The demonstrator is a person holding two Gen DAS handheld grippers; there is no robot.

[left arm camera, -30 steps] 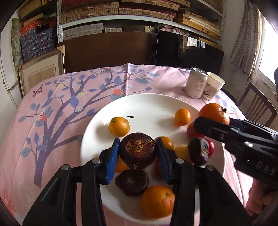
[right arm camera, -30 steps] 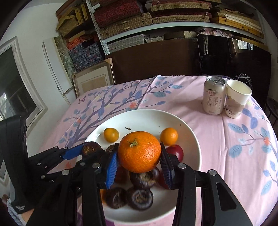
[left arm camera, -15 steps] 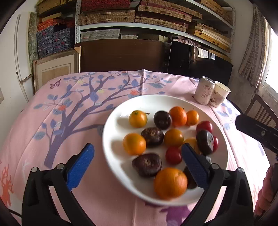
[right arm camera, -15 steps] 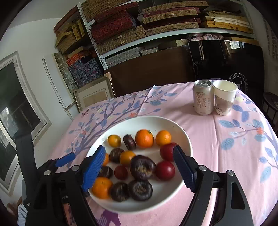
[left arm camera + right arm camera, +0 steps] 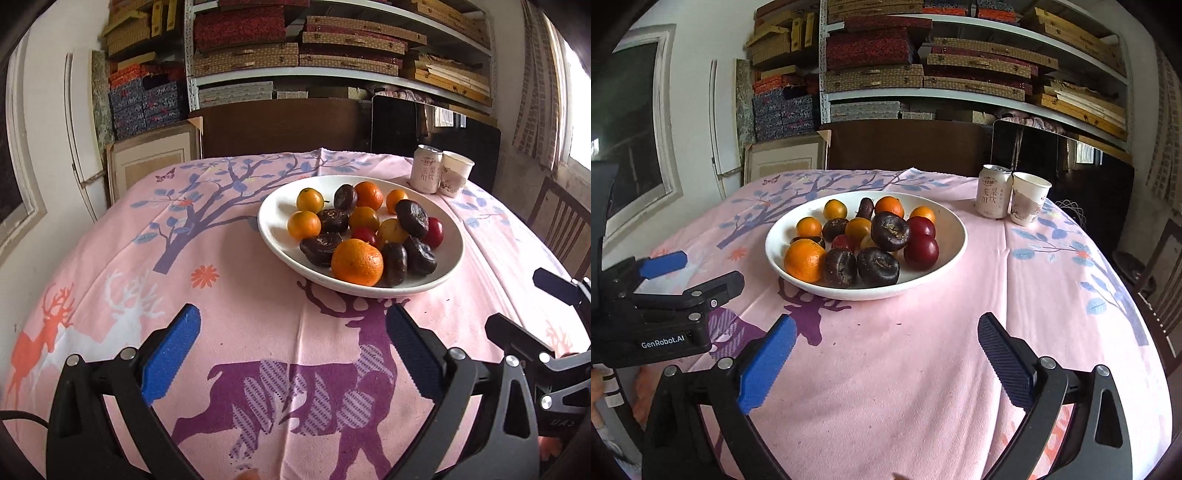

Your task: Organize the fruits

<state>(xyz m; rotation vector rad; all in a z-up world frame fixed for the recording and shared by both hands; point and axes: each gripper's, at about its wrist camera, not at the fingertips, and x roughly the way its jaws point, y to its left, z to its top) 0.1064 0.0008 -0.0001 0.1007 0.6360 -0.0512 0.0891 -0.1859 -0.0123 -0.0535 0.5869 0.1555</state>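
Note:
A white plate (image 5: 271, 229) (image 5: 951, 254) on the pink tablecloth holds several fruits: oranges, with a large one (image 5: 357, 262) (image 5: 805, 260) at the near rim, dark purple-brown fruits (image 5: 412, 218) (image 5: 890, 231) and red plums (image 5: 922, 252). My left gripper (image 5: 293, 354) is open and empty, well back from the plate, near the table's front. My right gripper (image 5: 886, 360) is open and empty too, also back from the plate. Each gripper shows in the other's view, the right (image 5: 532, 325) and the left (image 5: 690, 275).
A drink can (image 5: 426, 173) (image 5: 993, 191) and a paper cup (image 5: 455, 173) (image 5: 1028, 197) stand behind the plate at the far right. Wooden chairs (image 5: 561, 229) stand at the table's right side. Shelves with boxes fill the back wall.
One second ago the left gripper held a dark fruit and the right held an orange over the plate. Both opened, left the fruit on the plate, and pulled back toward the table's front.

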